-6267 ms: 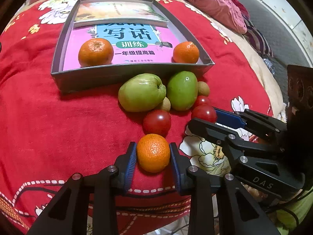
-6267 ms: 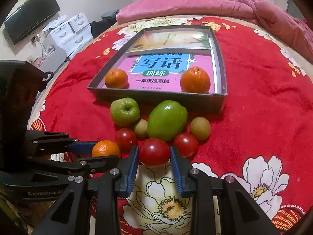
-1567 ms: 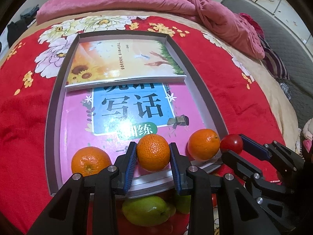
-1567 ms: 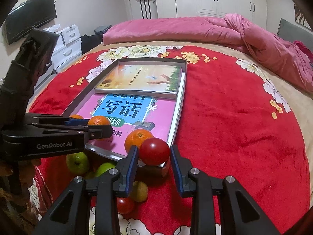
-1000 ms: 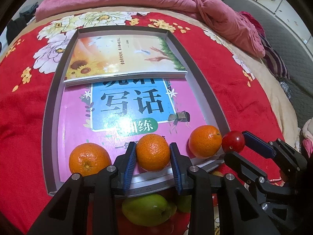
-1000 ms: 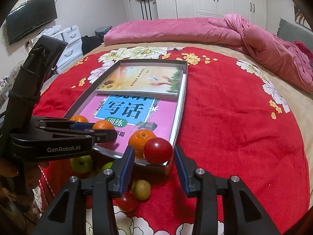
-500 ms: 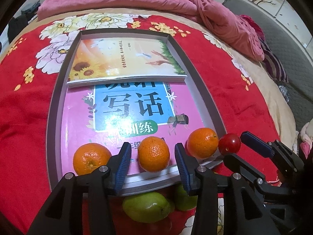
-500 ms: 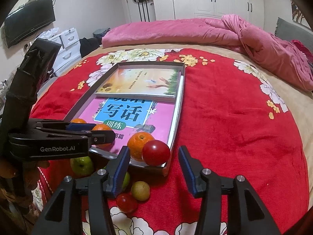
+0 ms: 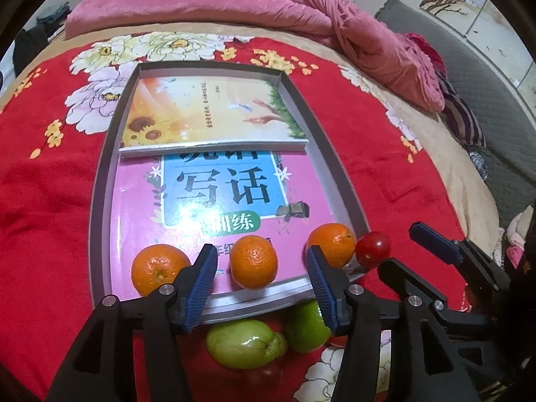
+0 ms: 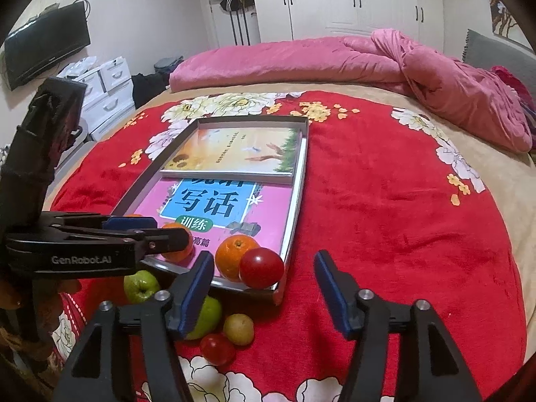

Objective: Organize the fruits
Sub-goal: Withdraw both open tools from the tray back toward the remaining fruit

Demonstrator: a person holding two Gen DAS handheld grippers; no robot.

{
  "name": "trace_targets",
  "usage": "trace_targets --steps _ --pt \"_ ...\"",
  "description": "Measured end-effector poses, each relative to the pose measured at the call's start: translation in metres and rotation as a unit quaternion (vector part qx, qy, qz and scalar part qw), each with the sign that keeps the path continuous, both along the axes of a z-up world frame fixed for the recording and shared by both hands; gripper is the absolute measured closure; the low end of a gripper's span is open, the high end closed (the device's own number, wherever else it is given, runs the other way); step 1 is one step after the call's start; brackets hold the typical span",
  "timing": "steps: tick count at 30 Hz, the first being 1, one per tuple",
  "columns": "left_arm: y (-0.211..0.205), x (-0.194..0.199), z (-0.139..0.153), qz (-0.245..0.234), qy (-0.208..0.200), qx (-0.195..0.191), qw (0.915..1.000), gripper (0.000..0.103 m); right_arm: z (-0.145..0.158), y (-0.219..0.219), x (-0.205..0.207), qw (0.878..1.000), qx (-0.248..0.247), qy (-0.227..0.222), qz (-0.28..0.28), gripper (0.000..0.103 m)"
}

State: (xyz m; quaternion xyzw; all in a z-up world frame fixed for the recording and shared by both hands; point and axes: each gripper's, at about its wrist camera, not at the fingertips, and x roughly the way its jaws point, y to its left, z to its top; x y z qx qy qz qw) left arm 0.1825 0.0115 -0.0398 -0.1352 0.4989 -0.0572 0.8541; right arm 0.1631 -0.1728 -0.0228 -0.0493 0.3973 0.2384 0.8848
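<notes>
Left wrist view: left gripper (image 9: 261, 279) jaws opening, pads clear of middle tangerine (image 9: 254, 261), which sits between them on pink book inside tray (image 9: 100, 181) near front rim. Second tangerine (image 9: 157, 273) just outside left finger, third (image 9: 331, 243) beyond right finger. Green fruits (image 9: 246, 345) below fingertips, outside tray.

Right wrist view: right gripper (image 10: 264, 283) jaws opening, nothing pinched; tomato (image 10: 261, 268) between fingers, resting at tray's near corner, touching tangerine.

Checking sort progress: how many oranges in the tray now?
3, all along the near edge of the tray: left orange, middle orange between the opening left gripper pads, untouched, right orange beside the tomato. None seems hidden.
</notes>
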Motion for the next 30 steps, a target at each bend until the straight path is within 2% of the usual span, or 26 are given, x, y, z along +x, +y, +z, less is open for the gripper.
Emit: trace_targets --steps 8,12,19,23,30 --pt "0.002 -0.011 0.023 -0.003 -0.024 -0.008 0.9997 0.033 0.011 -0.005 -0.003 1.000 0.011 -0.014 -0.012 0.037" --pt "0.005 -0.017 0.034 -0.003 -0.034 -0.013 0.9993 0.028 0.017 -0.008 -0.005 0.999 0.020 -0.023 -0.018 0.032" --pt "0.009 -0.028 0.047 0.001 -0.043 0.000 0.9991 0.026 0.026 -0.011 -0.009 0.999 0.033 -0.031 -0.021 0.026" --pt "0.013 -0.034 0.054 0.003 -0.049 0.004 0.9988 0.026 0.031 -0.014 -0.011 0.998 0.045 -0.035 -0.027 0.020" --pt "0.019 -0.042 0.064 0.005 -0.058 0.009 0.9983 0.026 0.040 -0.016 -0.014 0.997 0.057 -0.040 -0.028 0.017"
